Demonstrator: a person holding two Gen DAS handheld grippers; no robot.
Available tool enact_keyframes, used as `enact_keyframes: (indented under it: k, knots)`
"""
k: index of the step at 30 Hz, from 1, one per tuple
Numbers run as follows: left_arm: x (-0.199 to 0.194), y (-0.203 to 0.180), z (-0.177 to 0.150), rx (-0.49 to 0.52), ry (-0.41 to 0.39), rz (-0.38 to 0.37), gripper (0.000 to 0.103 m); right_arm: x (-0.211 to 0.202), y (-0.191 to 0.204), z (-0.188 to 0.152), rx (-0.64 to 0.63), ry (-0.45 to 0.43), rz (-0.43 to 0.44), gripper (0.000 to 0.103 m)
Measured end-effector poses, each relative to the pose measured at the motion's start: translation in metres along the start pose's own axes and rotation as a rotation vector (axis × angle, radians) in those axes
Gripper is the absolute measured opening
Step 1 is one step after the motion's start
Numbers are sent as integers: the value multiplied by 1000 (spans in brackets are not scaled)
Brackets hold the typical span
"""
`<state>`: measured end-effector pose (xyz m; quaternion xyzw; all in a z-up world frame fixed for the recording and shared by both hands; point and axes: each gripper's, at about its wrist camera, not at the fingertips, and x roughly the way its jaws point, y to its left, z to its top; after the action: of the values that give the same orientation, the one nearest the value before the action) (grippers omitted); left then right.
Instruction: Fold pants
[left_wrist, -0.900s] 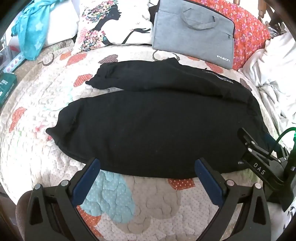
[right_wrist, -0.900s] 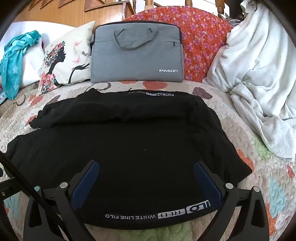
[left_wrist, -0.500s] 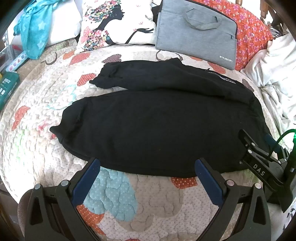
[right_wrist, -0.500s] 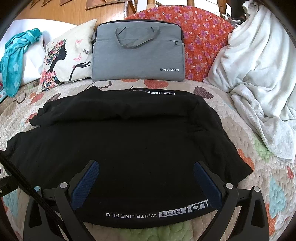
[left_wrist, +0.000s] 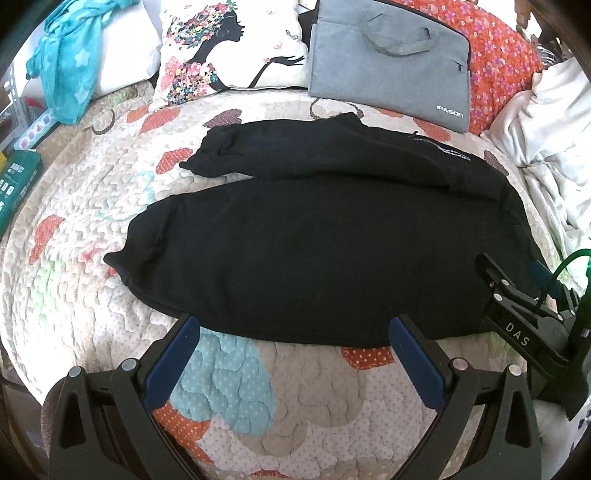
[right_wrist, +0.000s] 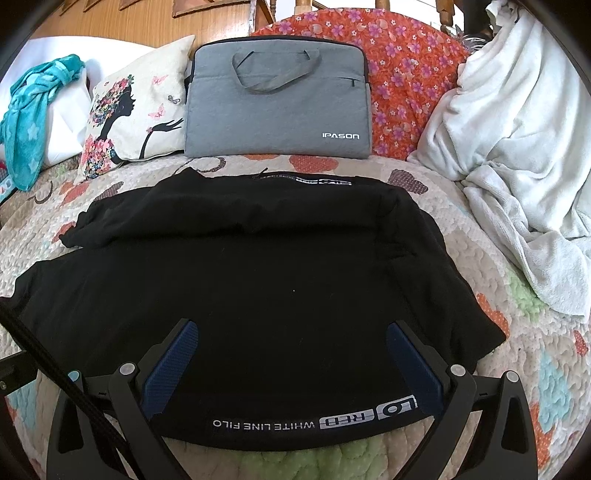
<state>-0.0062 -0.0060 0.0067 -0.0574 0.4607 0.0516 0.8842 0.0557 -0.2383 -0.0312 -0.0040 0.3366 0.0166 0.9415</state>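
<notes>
pants (left_wrist: 325, 251): matt black knit cloth | quilt (left_wrist: 258, 398): stitched, puckered cotton | laptop bag (right_wrist: 277, 107): grey felt-like fabric | blanket (right_wrist: 517, 184): white fleecy | hand-held gripper pads (right_wrist: 173, 365): blue ribbed rubber

The black pants (right_wrist: 258, 288) read "WHITE LINE FILO RED", the gray bag (right_wrist: 277, 107) "IPASON", the right claw (left_wrist: 517, 317) "DAS".

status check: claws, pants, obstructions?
Left claw open, empty, at near leg's edge. Right claw open over waistband. Black pants flat on quilt, unfolded. Nothing in the way.
</notes>
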Motion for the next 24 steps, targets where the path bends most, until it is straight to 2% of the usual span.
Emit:
enact_keyframes:
  k: [18, 24]
  knots:
    - [-5, 15, 4, -38, -24, 1, 102, 0, 1, -3, -8, 15, -10, 103]
    - [-12, 49, 41, -106, -57, -42, 102, -18, -4, 12, -7, -27, 5, 103]
